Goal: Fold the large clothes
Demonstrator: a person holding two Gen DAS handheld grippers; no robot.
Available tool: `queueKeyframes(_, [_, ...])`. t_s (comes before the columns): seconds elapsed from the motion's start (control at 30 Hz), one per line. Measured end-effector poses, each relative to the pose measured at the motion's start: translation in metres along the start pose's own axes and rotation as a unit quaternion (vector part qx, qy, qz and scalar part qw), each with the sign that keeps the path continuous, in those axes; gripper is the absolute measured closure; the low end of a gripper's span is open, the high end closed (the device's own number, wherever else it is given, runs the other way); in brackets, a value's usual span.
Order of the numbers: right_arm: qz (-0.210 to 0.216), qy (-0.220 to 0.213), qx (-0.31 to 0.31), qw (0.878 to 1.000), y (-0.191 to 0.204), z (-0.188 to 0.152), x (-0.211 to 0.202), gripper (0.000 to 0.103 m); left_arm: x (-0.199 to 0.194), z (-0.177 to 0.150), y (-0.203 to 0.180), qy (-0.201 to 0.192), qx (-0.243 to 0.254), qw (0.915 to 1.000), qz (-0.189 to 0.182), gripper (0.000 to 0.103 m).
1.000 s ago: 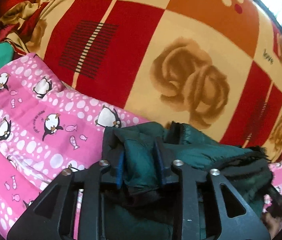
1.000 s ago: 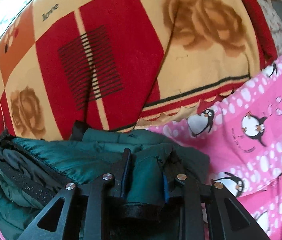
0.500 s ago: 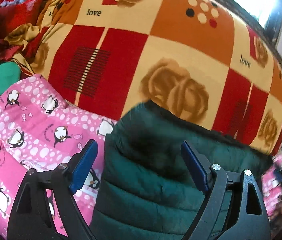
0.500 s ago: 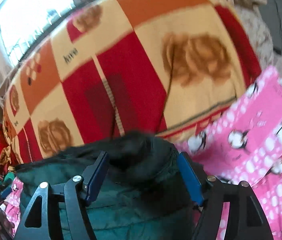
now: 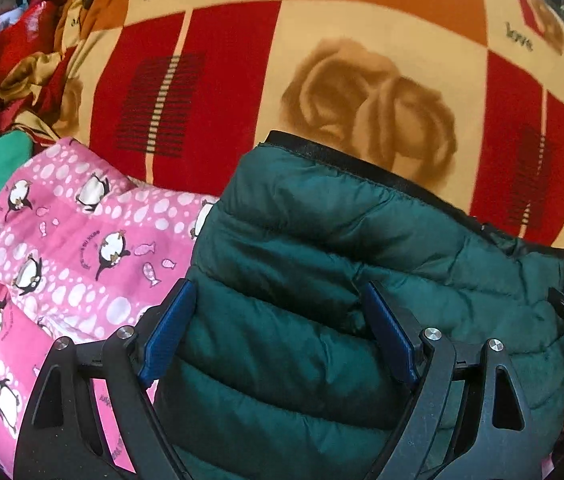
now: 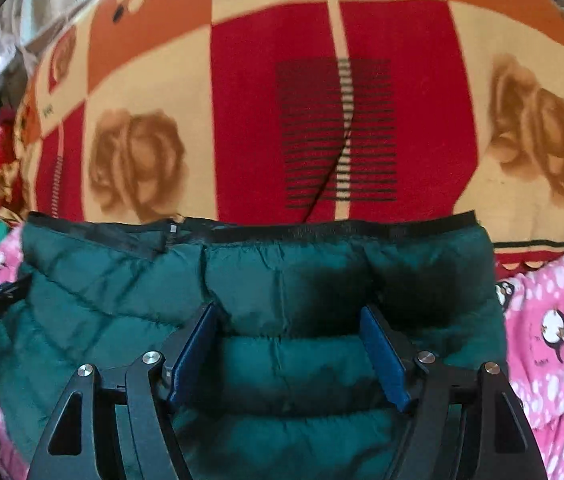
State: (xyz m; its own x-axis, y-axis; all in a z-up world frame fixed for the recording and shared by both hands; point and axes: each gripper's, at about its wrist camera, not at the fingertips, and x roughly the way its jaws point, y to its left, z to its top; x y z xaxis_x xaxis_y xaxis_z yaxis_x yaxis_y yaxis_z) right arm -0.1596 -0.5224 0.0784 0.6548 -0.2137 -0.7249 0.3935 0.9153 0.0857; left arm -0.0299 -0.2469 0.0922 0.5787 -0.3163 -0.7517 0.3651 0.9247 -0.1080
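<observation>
Both the left hand-held gripper point(image 5: 277, 336) and the right hand-held gripper point(image 6: 288, 354) are hovering with jaws apart, the right's opening, above the folded green puffer jacket point(image 6: 282, 280), gripping nothing.

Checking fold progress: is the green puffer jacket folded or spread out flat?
Folded. The green puffer jacket lies as a compact bundle, black-trimmed edge along its far side, on the pink penguin quilt.
</observation>
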Motion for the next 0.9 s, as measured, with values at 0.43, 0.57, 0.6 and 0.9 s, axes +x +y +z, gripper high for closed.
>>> queueKeyframes(0.43, [0.014,0.038,0.068,0.997,-0.021,0.001,0.029,0.032,0.036,0.007,0.021,0.045,-0.061,0.9968,-0.025,0.009])
queueKeyframes(0.57, [0.015,0.003,0.068,0.998,-0.025,0.002,-0.005,0.032,0.036,0.005,0.023,0.042,-0.058,0.9971,-0.026,0.009])
queueKeyframes(0.6, [0.007,-0.002,0.066,0.998,-0.028,0.002,-0.009,0.032,0.038,0.007,0.025,0.042,-0.058,0.9971,-0.025,0.009])
queueKeyframes(0.9, [-0.029,0.033,0.132,0.99,-0.084,-0.018,0.018,0.031,0.036,0.002,0.015,0.028,-0.043,0.9986,-0.013,0.009])
